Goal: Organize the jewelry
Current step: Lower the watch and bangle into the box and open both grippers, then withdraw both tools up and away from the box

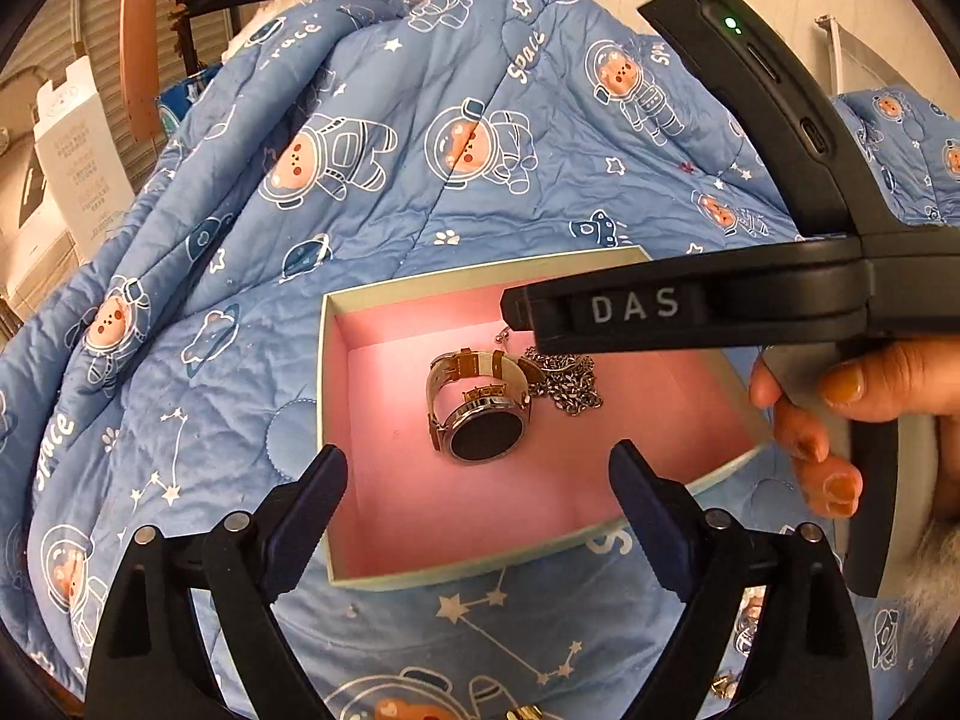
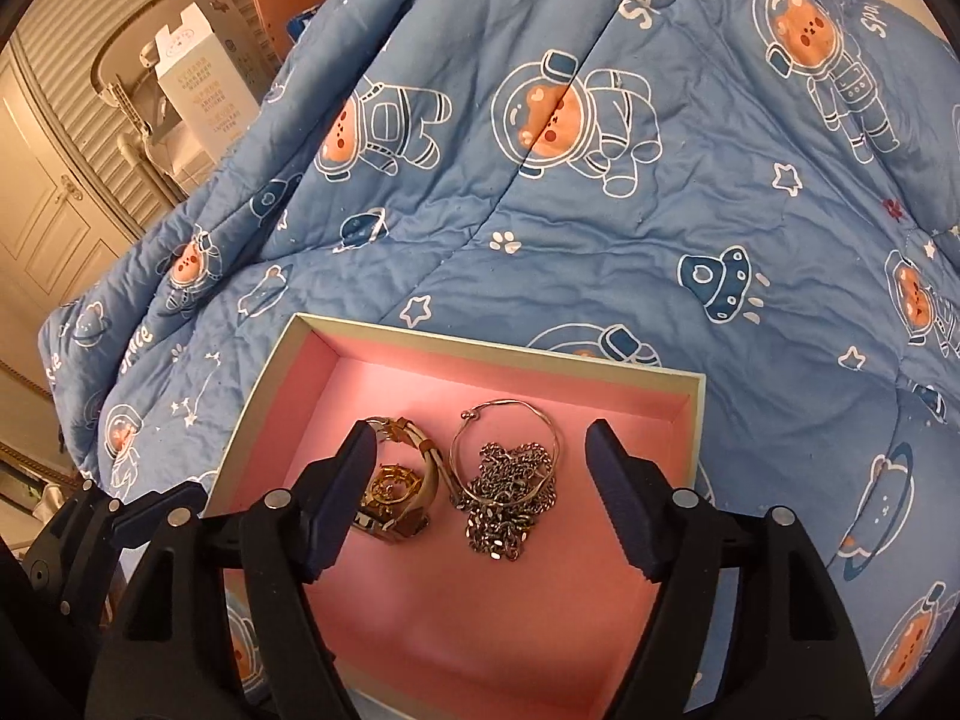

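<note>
Resting inside pink box (image 2: 600, 381): watch (image 2: 396, 489), chain (image 2: 510, 510).

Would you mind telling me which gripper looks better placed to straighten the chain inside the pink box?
Probably the right gripper: its open fingers straddle the chain necklace, whereas the left gripper hovers nearer the wristwatch.

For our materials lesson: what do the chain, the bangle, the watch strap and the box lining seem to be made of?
Chain: likely silver-toned metal; its links glint.
Bangle: thin polished metal wire, by its shine.
Watch strap: probably leather, tan inside and pale outside, with a metal buckle.
Box lining: matte pink paper or card, flat and creased at the corners.
</note>
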`<state>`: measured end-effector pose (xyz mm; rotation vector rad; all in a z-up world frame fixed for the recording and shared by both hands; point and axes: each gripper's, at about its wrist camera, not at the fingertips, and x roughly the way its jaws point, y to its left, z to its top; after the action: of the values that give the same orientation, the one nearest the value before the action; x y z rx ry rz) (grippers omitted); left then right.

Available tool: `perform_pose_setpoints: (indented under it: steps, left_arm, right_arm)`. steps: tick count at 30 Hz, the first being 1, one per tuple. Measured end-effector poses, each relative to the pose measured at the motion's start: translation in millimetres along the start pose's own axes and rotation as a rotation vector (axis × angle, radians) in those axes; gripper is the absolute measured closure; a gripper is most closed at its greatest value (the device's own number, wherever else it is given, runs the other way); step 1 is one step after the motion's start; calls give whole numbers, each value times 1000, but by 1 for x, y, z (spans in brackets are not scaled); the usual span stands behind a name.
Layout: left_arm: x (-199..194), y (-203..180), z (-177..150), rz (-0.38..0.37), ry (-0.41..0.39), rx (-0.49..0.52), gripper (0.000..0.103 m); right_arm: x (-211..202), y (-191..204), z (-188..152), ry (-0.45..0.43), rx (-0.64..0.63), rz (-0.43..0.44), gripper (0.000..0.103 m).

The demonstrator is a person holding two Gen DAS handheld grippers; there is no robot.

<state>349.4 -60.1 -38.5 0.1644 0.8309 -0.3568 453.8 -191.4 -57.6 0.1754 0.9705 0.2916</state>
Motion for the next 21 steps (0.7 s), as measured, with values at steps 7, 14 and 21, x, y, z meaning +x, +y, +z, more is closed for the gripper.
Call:
perform_pose_setpoints:
  steps: [7, 14, 21]
  left_arm:
    - [-22, 3, -33, 11, -42, -72, 8]
    - [-39, -2, -69, 38, -52, -110, 8]
    - [-52, -5, -101, 69, -42, -135, 8]
  right_arm:
    - [-38, 1, -30, -84, -46, 15, 21]
    - [-71, 4, -74, -148, -128, -1, 21]
    - [-87, 5, -123, -166, -198, -38, 21]
